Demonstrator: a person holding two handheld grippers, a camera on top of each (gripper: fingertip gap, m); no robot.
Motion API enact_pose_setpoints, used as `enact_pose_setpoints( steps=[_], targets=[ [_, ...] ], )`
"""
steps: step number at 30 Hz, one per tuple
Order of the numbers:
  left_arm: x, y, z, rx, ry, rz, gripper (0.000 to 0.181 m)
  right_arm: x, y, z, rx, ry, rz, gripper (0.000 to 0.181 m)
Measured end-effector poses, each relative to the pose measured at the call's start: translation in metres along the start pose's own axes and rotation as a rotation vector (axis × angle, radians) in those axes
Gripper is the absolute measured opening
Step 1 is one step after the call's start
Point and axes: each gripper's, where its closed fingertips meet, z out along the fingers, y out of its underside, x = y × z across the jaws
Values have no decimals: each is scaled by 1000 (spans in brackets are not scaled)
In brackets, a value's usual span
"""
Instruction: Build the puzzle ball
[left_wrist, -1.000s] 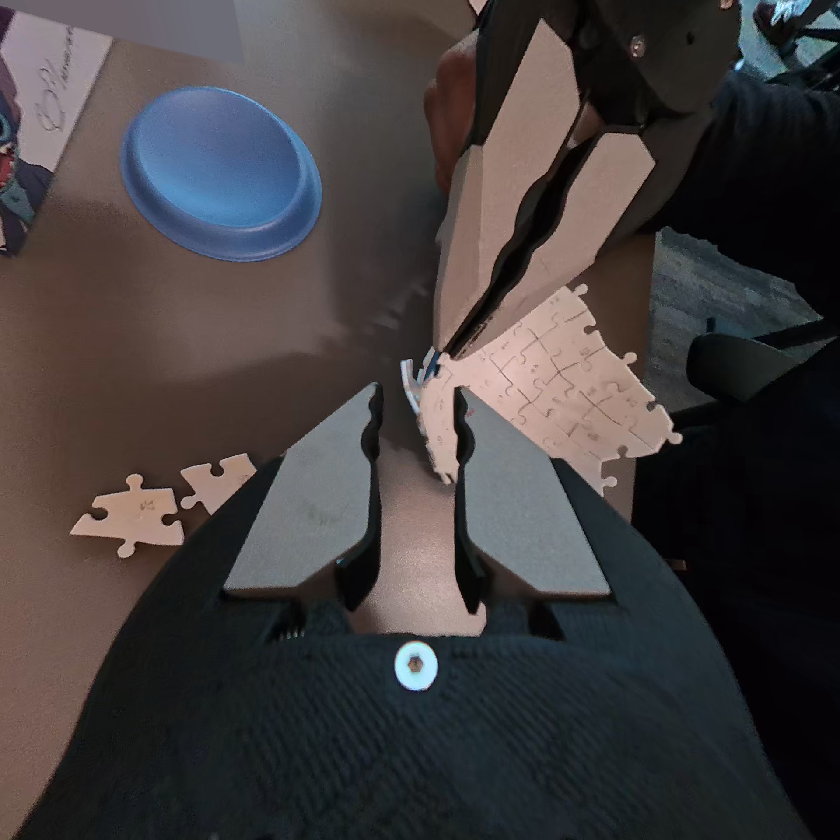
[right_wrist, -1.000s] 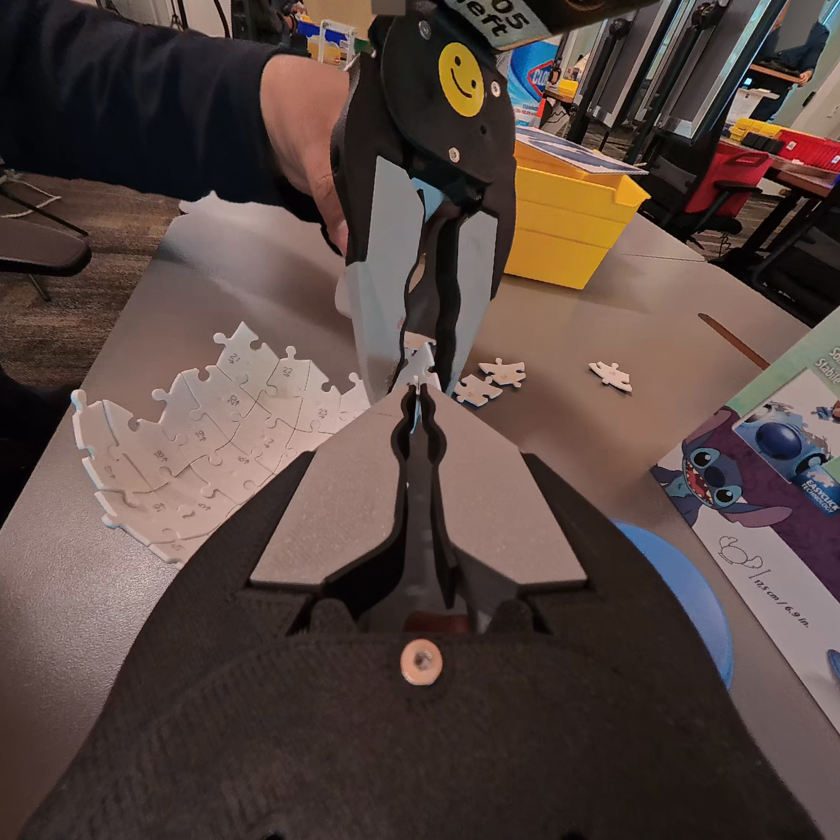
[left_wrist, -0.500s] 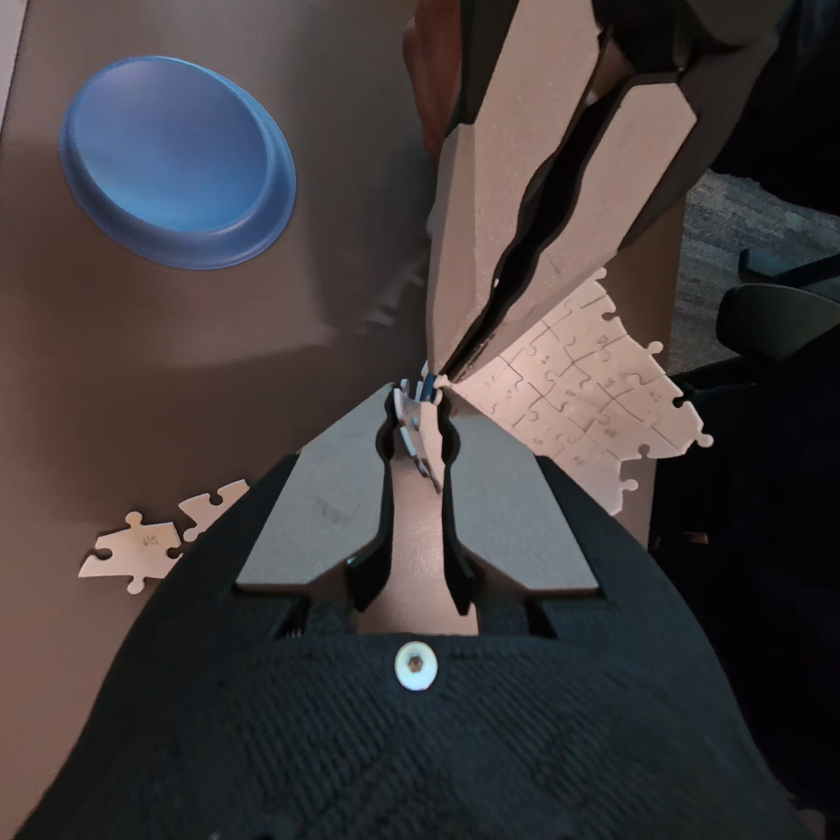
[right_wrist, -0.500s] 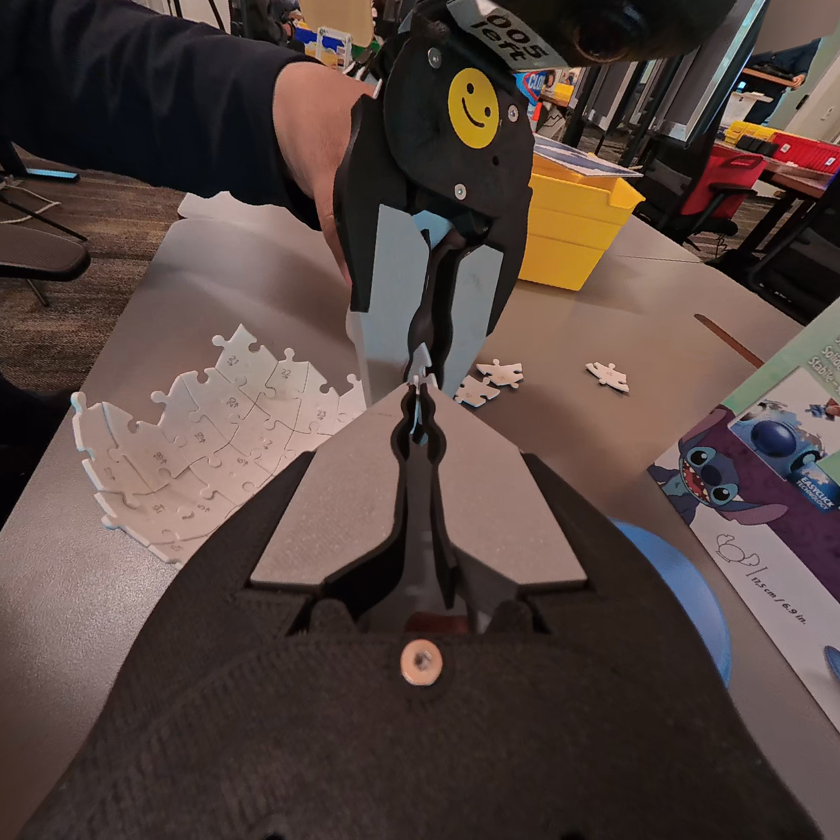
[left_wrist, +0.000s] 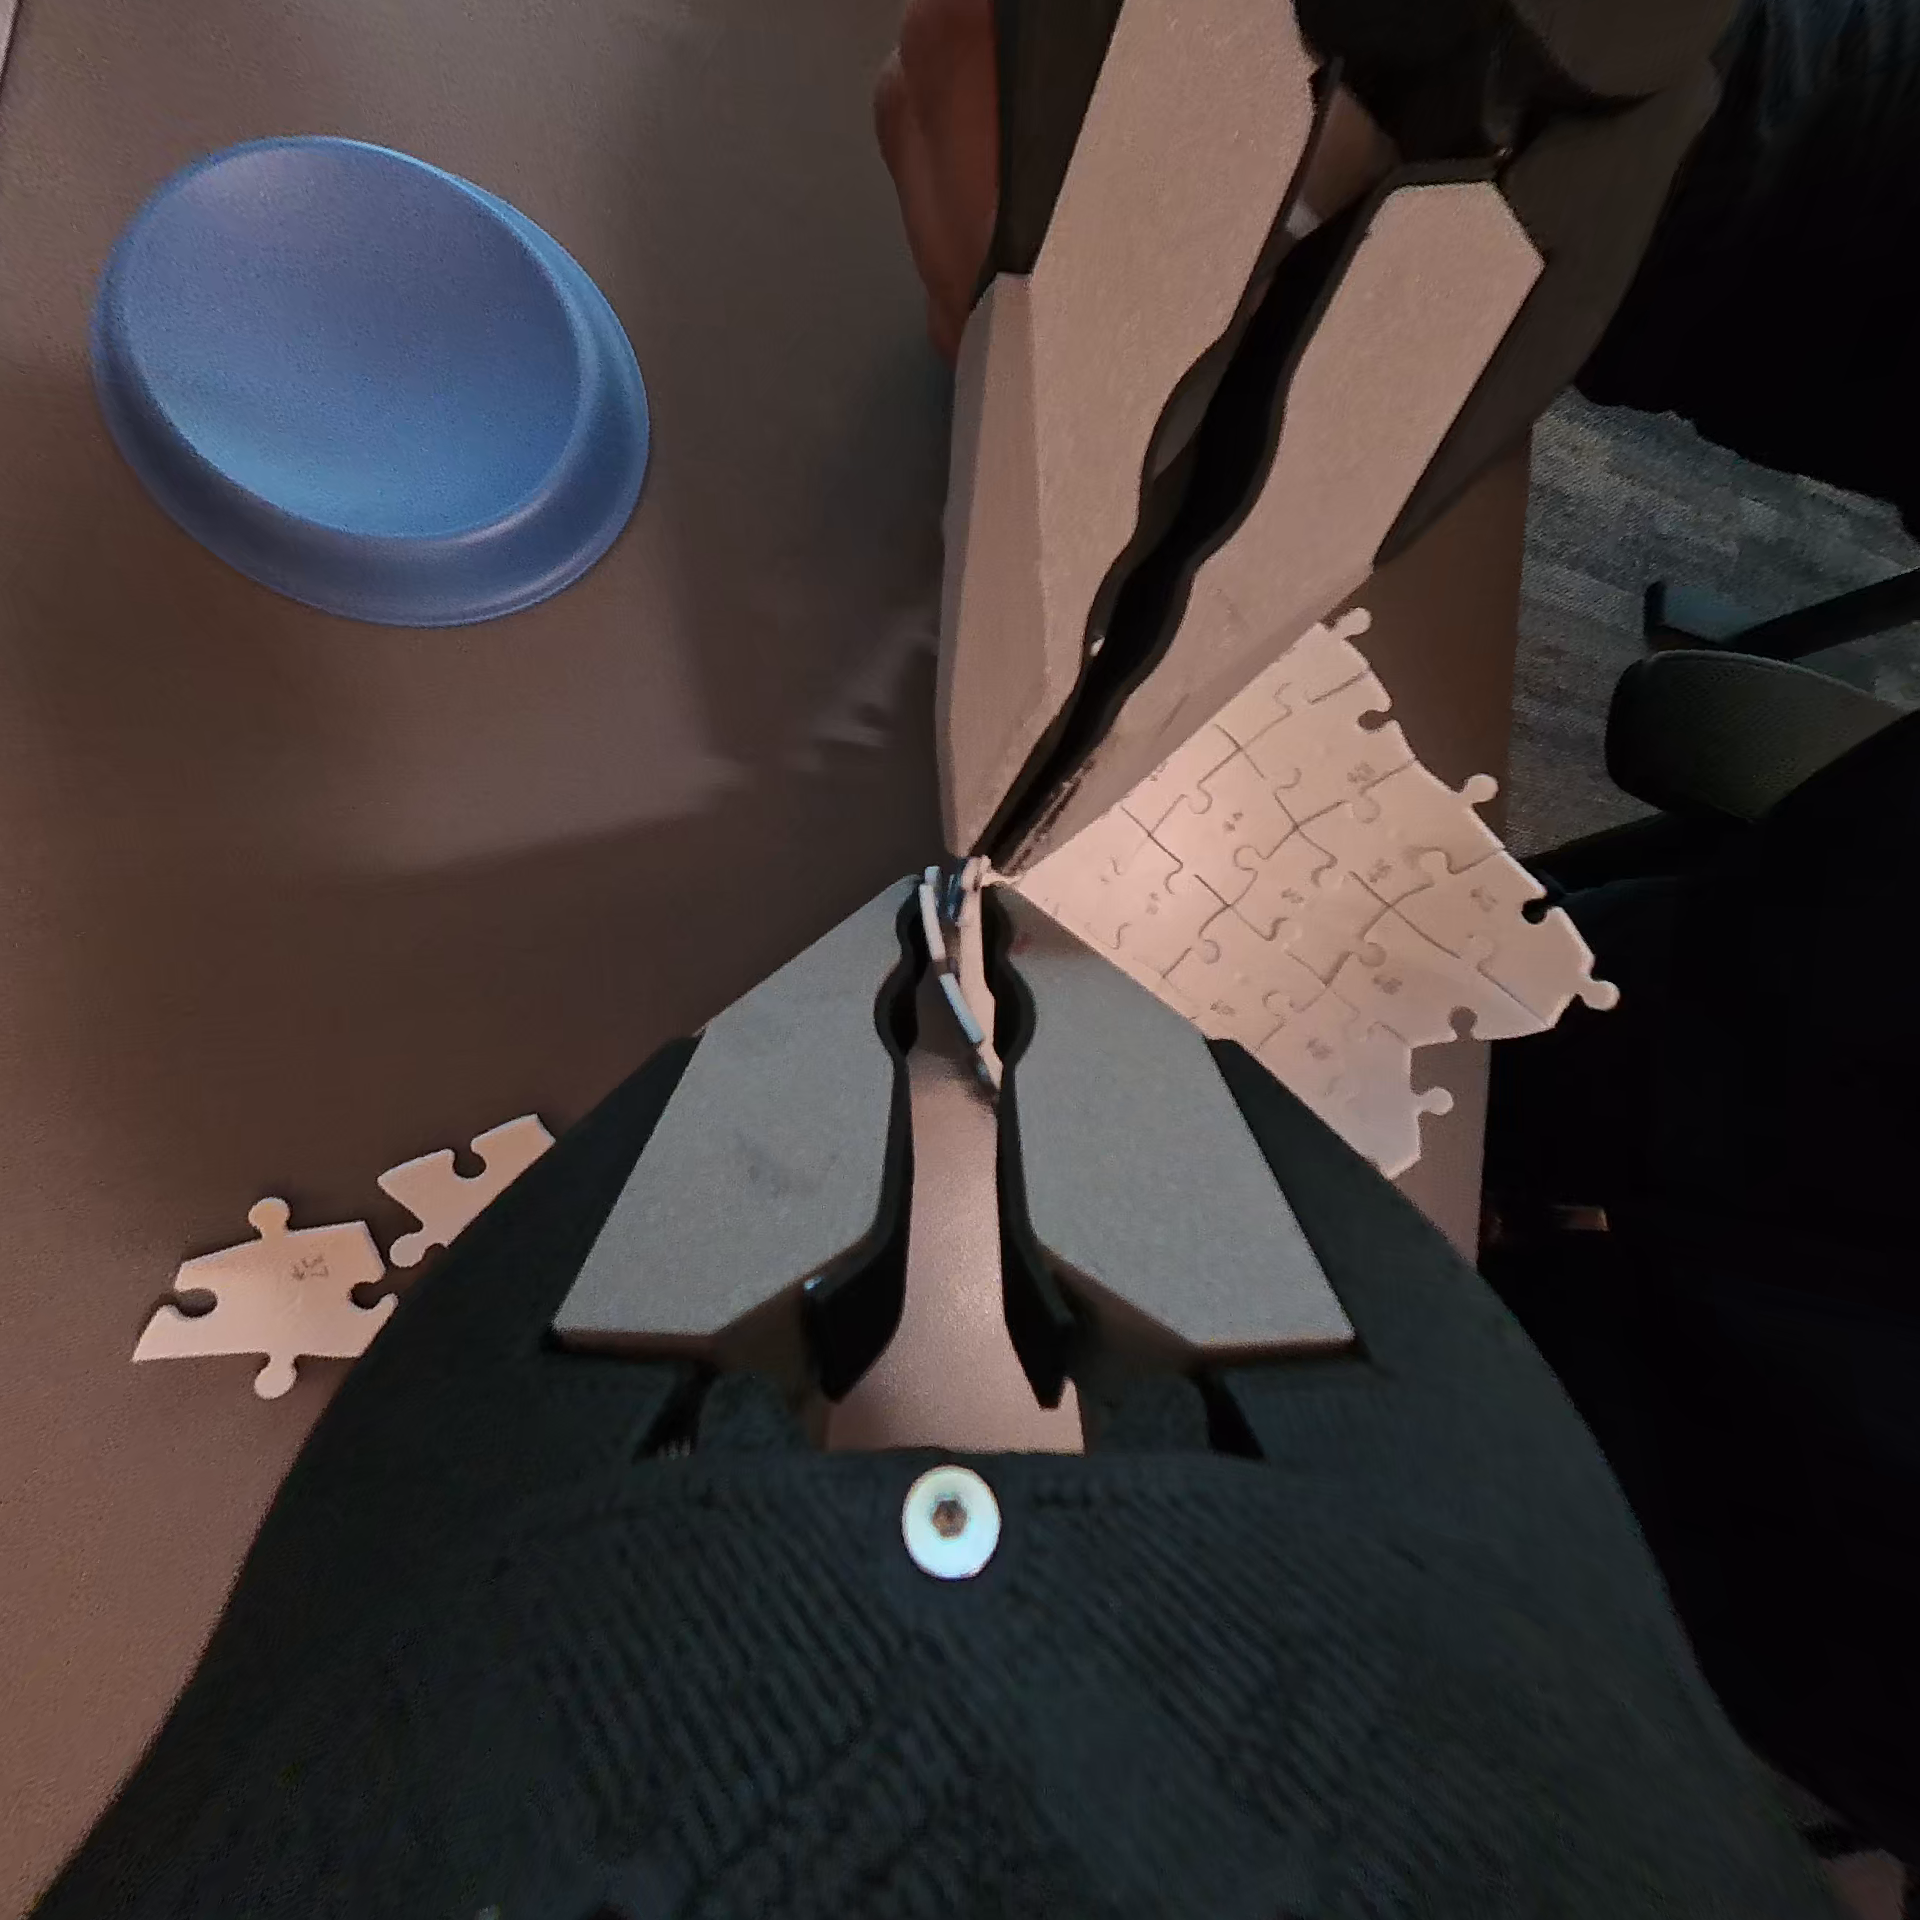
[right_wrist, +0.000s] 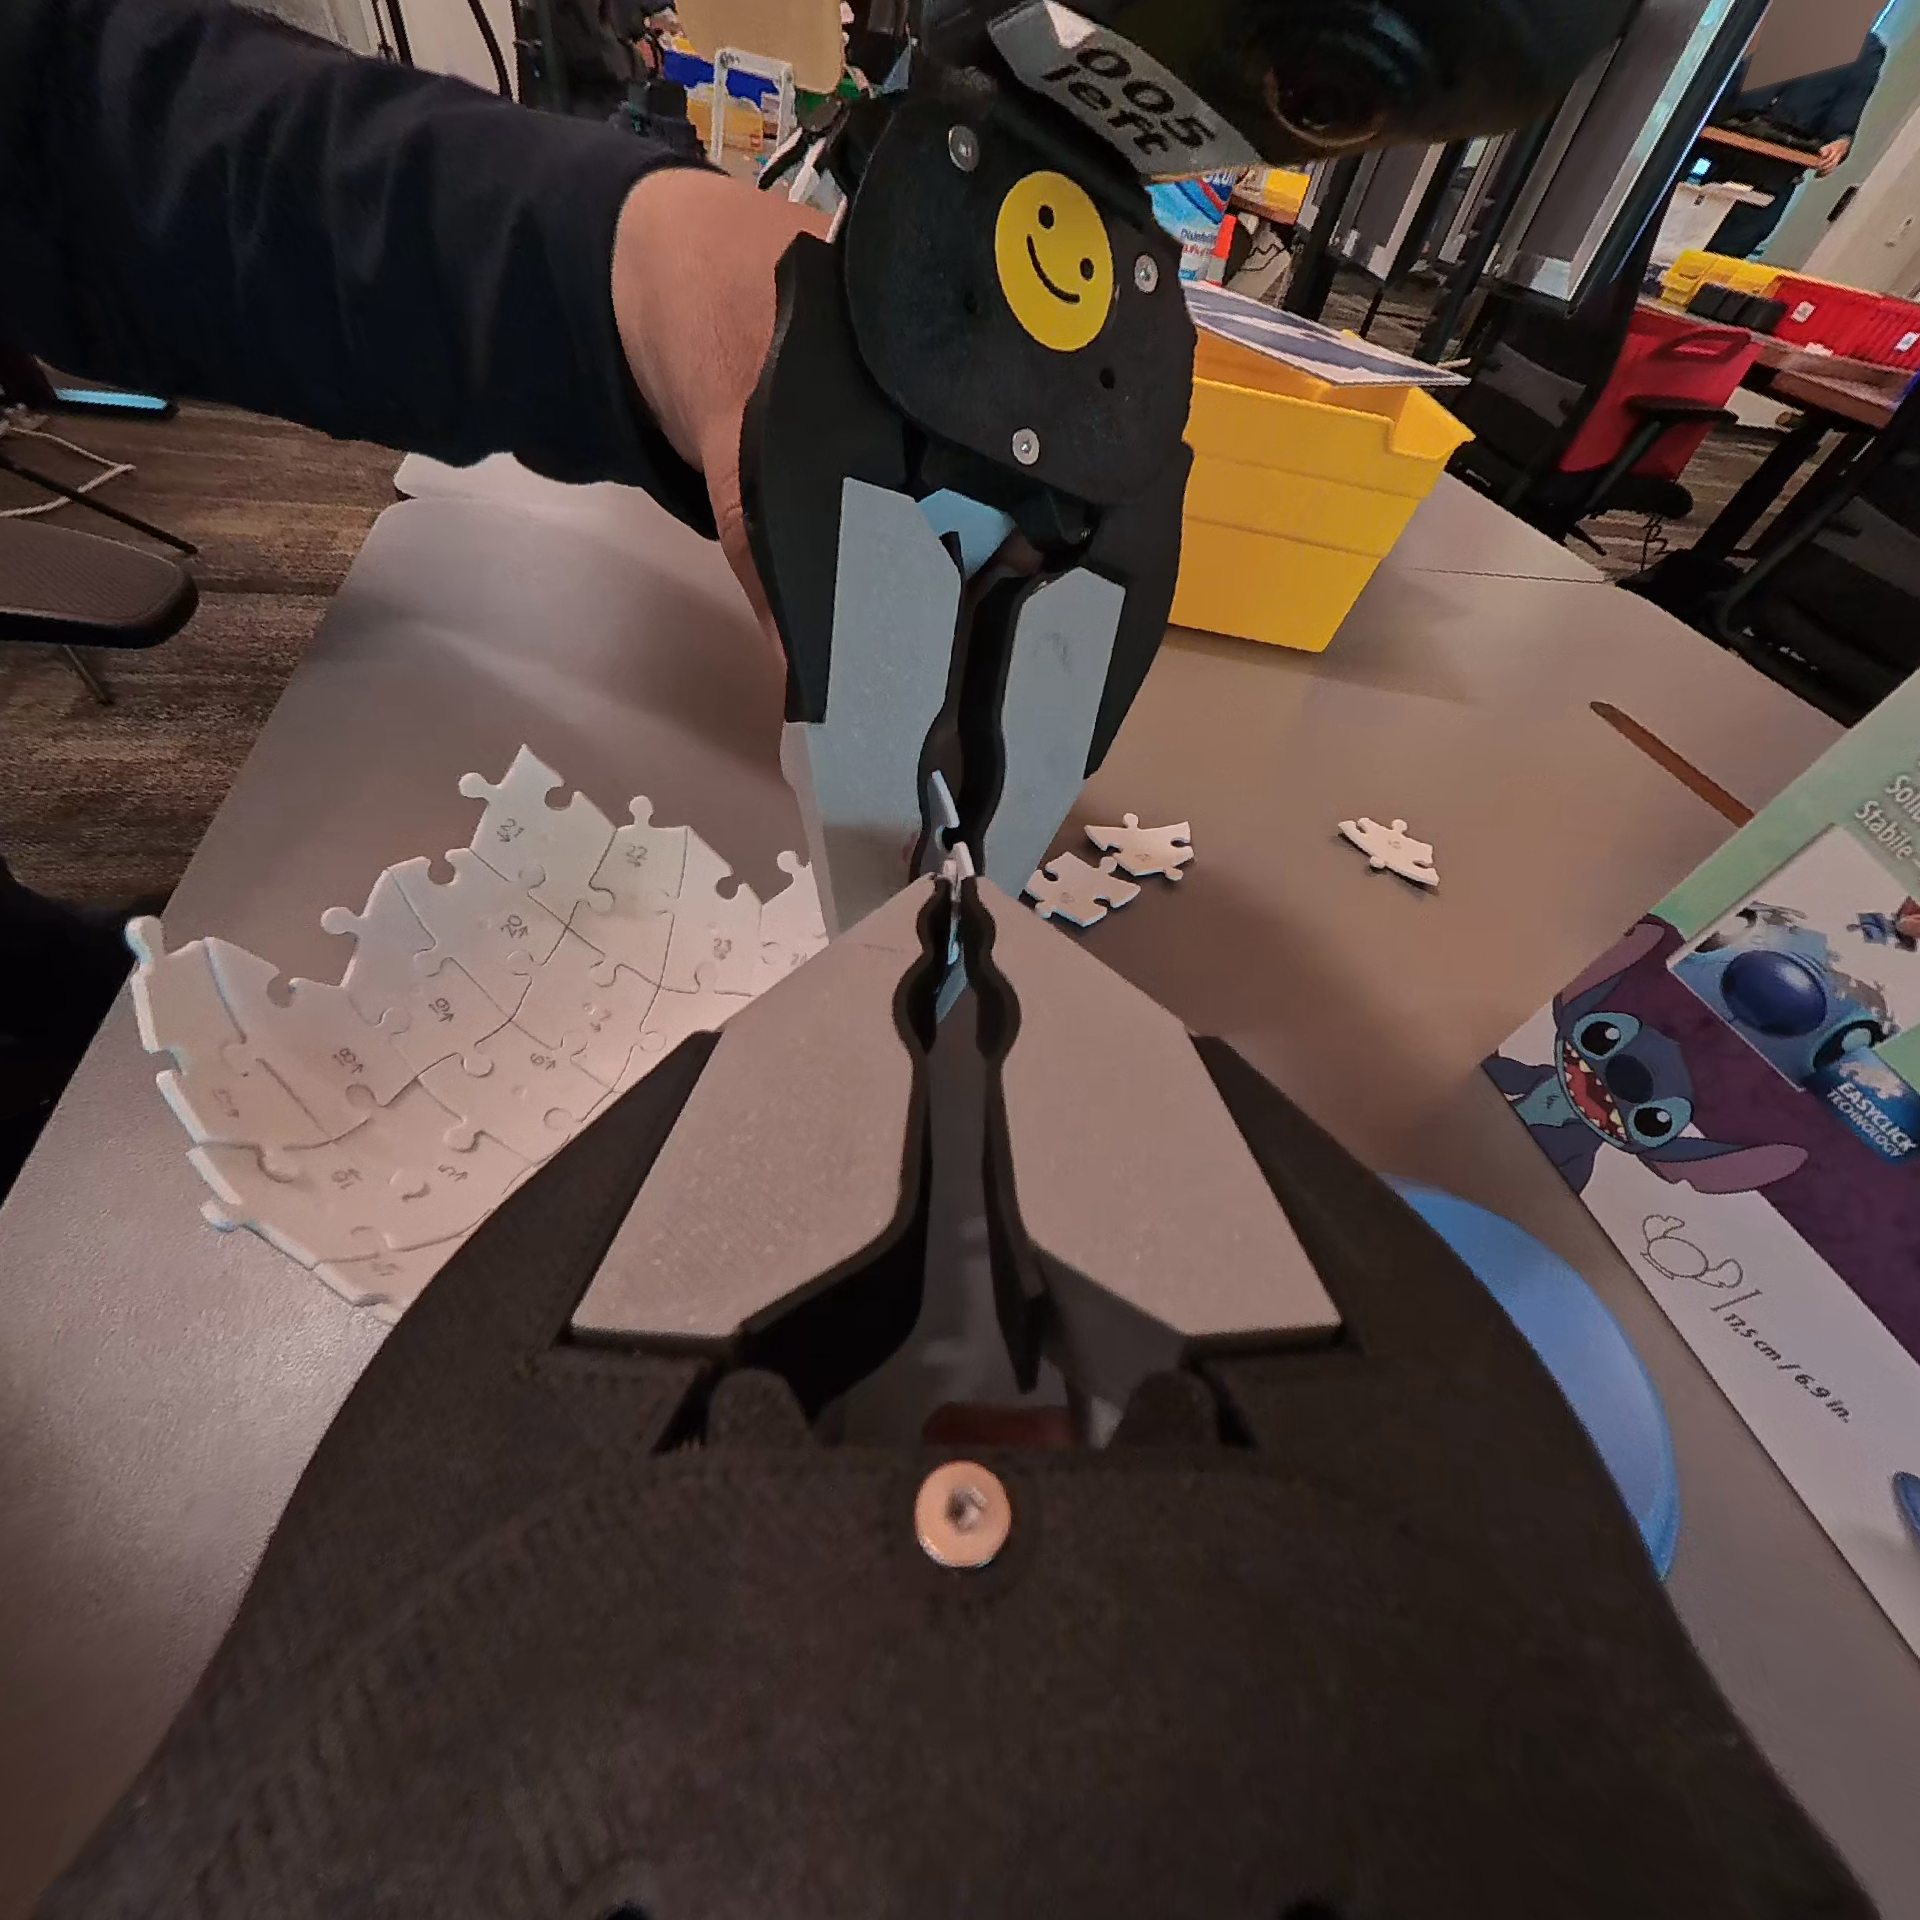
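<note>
Frame centre: left gripper (left_wrist: 951, 904) and right gripper (right_wrist: 956, 896) tip to tip, both clenched on puzzle piece (left_wrist: 948, 940); assembled shell (right_wrist: 447, 1029) at left.

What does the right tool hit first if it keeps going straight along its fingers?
Likely the left tool: its tips stand almost nose to nose with the right tool, over the puzzle piece pinched between them. Depth is hard to judge, but nothing else shows in the line.

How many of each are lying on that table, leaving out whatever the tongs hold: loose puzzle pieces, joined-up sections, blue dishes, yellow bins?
Loose puzzle pieces: 3
Joined section: 1
Blue dish: 1
Yellow bin: 1
Total: 6
</note>
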Motion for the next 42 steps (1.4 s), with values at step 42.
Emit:
enact_pose_setpoints(
  steps=[42],
  targets=[
    [0, 6, -7, 98, 29, -15, 1, 2, 4, -1, -28, -45, 85, 2]
  ],
)
